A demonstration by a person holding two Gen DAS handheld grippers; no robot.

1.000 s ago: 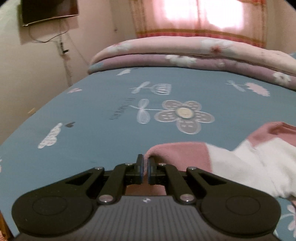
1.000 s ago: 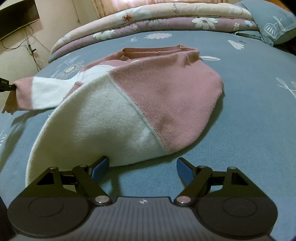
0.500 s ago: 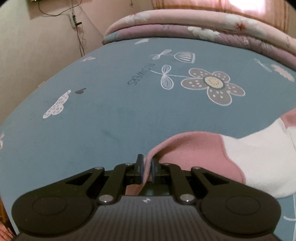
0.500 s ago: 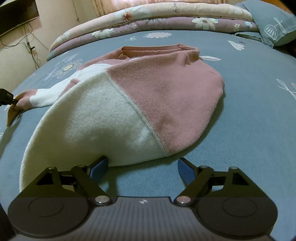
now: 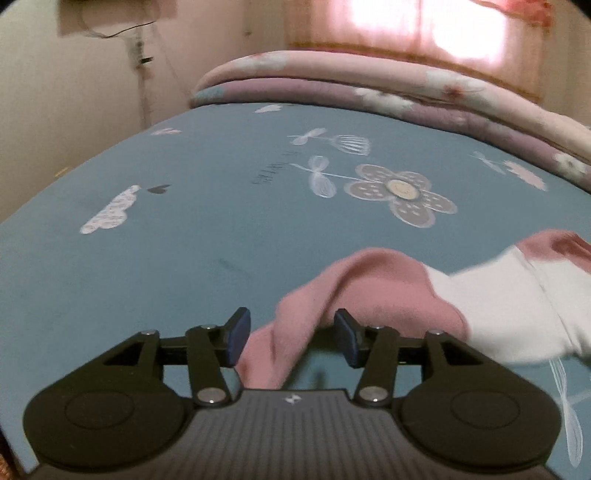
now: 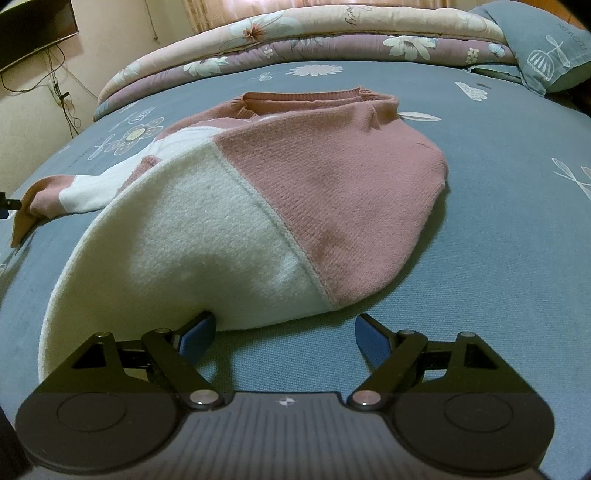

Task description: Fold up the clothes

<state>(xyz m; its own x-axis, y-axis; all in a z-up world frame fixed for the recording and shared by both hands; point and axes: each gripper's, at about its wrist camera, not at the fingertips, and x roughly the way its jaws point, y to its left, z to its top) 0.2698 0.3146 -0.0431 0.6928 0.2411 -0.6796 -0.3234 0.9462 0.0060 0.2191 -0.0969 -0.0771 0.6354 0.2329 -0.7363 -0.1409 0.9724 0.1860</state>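
Left wrist view: the left gripper (image 5: 288,338) hangs low over a blue bed sheet (image 5: 184,251) printed with flowers and clouds, its jaws spread wide and clamping nothing. Between the blue pads (image 5: 238,334) lies the pink cuff of the sweater sleeve (image 5: 369,291), slack and bunched; whether it brushes either pad cannot be told. The sleeve runs off to the right, turning from pink to white. At the far side of the bed lies a folded floral quilt (image 5: 369,92) in pink and mauve, with a lit curtain (image 5: 424,33) behind it and a cable hanging on the left wall. Right wrist view: the right gripper (image 6: 284,332) sits near the sheet (image 6: 498,240) with its jaws wide apart and nothing between them. The pink-and-white sweater (image 6: 295,206) lies just ahead in a rounded heap, white hem nearest, pink body and neckline farther off. The gripper's left pad (image 6: 195,334) touches or tucks under the white hem; the right pad is clear of the cloth. The sleeve trails to the left edge. The quilt (image 6: 295,40) and a blue pillow (image 6: 546,48) lie at the far side.
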